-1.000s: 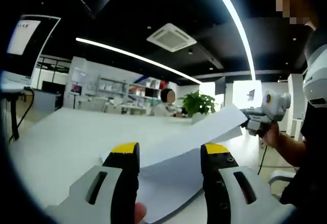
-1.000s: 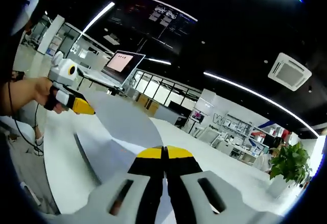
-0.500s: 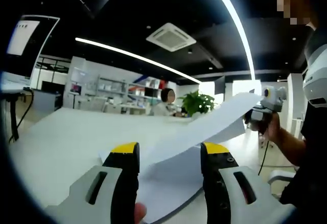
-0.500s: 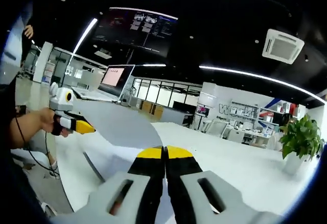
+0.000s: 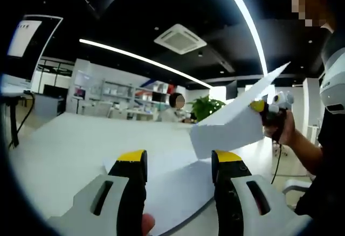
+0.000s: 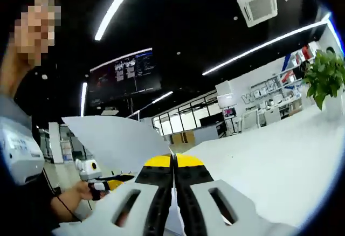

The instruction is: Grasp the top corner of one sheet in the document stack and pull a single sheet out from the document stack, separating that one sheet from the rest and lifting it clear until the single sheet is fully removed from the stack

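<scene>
The document stack [image 5: 175, 190] lies flat on the white table [image 5: 64, 150], just beyond my left gripper [image 5: 179, 158], which is open with nothing between its yellow-tipped fingers. A single white sheet [image 5: 232, 123] hangs tilted in the air above the stack's right side. My right gripper [image 5: 260, 105], held in a hand, is shut on its top corner. The sheet's lower corner is close over the stack; whether it touches is unclear. In the right gripper view the jaws [image 6: 173, 161] are closed on the sheet [image 6: 116, 139], and the left gripper [image 6: 119, 179] shows low at the left.
A potted plant [image 5: 208, 107] and a seated person [image 5: 176, 105] are at the table's far side. A screen [image 5: 27, 39] stands at the left. The table's rounded edge runs near the stack's front right. The person's arm [image 5: 302, 150] is at the right.
The right gripper has risen and tilted upward with the sheet, drawing its lower end off the stack toward the right. The left gripper has held still.
</scene>
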Demonstrator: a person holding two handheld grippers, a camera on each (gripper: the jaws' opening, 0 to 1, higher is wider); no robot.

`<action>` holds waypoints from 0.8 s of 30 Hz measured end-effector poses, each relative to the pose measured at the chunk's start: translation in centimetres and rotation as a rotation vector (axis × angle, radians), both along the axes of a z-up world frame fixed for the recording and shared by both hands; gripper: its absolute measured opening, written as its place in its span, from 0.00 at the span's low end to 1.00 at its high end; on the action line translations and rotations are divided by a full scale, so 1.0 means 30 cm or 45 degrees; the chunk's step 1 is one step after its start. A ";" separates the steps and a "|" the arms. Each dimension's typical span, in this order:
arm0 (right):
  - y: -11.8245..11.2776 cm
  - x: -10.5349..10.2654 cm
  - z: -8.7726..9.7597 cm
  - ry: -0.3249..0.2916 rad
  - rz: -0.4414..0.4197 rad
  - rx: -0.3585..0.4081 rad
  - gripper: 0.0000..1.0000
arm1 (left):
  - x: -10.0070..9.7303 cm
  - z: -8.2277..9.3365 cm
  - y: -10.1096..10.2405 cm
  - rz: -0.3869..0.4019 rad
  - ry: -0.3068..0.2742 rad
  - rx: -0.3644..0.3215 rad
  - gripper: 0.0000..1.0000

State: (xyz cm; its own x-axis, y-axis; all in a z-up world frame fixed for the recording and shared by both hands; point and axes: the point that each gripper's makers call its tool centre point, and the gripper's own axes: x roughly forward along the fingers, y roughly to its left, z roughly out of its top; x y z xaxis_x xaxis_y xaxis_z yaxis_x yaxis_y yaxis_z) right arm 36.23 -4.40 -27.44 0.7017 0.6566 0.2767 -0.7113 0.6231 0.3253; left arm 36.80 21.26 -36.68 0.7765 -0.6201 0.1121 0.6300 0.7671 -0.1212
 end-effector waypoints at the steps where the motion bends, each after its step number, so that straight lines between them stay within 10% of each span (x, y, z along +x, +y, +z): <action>1: -0.012 0.002 -0.002 0.019 0.009 0.030 0.02 | 0.001 -0.002 0.001 0.001 0.002 0.002 0.48; 15: -0.189 0.084 -0.112 0.352 -0.130 0.320 0.02 | 0.001 0.005 -0.010 -0.010 -0.003 0.001 0.48; 24: -0.212 0.080 -0.129 0.386 -0.164 0.358 0.02 | 0.003 0.011 -0.011 -0.010 -0.006 0.003 0.48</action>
State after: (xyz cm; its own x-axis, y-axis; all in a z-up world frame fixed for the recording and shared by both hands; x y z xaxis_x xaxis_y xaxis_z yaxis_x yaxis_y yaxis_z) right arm 38.62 -10.77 -31.31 0.8501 0.4867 0.2011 -0.4797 0.5580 0.6772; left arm 36.89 20.94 -36.34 0.7710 -0.6266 0.1142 0.6367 0.7623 -0.1160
